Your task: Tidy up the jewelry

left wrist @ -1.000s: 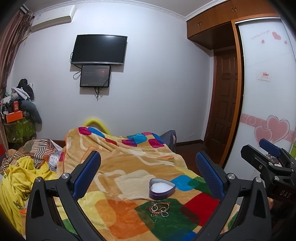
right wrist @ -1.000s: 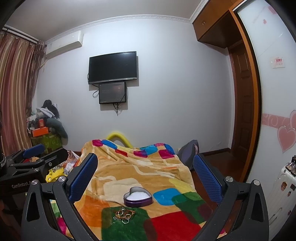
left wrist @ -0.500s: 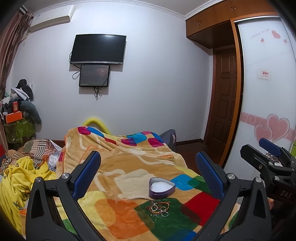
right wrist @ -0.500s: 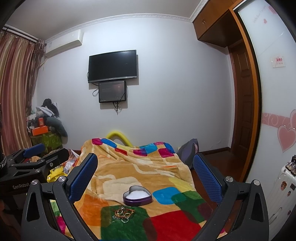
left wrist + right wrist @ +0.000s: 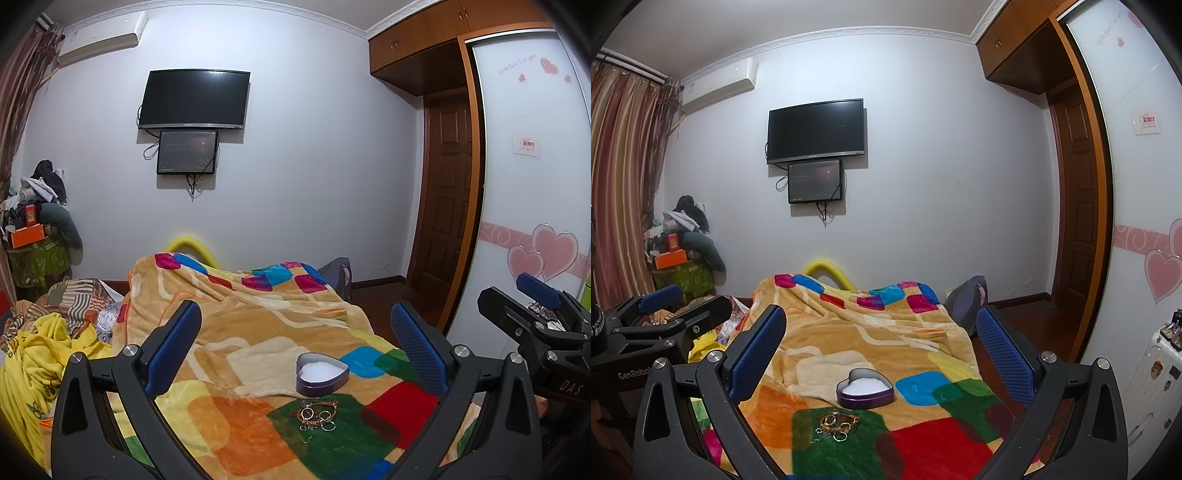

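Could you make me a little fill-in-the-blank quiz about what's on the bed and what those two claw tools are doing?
1. The open purple tin on the blanket is shaped like a ____.
2. The small pile of jewelry lies on a ____ patch of the blanket.
3. The left gripper and right gripper both have their jaws wide ____.
4. The tin's lining is ____ in colour.

Missing words: heart; green; open; white

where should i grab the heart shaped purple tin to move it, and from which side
Grip the purple heart-shaped tin by its thin upright wall, one finger inside on the white lining and one outside, coming from above. It sits open and lidless on the soft patchwork blanket, and its straight lower flank gives flatter contact than the lobes. Both hand-held grippers are open; the right hand-held gripper is roughly centred on it.
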A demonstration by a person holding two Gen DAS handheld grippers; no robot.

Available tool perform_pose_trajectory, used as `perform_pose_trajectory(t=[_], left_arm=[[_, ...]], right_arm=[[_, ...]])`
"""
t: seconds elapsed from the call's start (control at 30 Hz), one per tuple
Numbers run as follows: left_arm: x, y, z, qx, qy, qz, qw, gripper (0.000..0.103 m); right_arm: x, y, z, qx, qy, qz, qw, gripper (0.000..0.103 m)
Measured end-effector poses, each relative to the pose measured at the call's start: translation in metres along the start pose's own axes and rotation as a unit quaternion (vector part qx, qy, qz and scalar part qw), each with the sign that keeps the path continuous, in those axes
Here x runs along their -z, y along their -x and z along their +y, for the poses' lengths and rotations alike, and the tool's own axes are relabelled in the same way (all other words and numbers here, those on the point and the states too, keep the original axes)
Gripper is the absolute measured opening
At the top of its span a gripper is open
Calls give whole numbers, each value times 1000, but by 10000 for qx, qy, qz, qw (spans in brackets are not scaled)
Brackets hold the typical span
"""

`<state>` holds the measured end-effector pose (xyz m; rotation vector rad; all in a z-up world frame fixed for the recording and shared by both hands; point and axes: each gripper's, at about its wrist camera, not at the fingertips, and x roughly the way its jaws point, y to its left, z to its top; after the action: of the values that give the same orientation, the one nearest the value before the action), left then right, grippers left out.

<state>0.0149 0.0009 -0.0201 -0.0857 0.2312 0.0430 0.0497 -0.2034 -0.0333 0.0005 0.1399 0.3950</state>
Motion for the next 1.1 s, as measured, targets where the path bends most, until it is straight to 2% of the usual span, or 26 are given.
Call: perform_pose_trajectory(t=[0.4, 0.77, 0.93, 1.1], left_arm=[[1, 0, -2, 9, -35, 33, 10000, 103], [3, -5, -2, 40, -26, 90, 9999, 103], [7, -18, -1, 37, -28, 277, 9996, 103], [19, -42, 7, 9, 25, 728, 9973, 103]], right_arm=[[4, -1, -1, 11, -1, 25, 10000, 103], [12, -10, -4, 25, 12, 224, 9997, 103], [15, -19, -6, 43, 54, 404, 9992, 103], [24, -34, -7, 78, 106, 692, 9975, 102]])
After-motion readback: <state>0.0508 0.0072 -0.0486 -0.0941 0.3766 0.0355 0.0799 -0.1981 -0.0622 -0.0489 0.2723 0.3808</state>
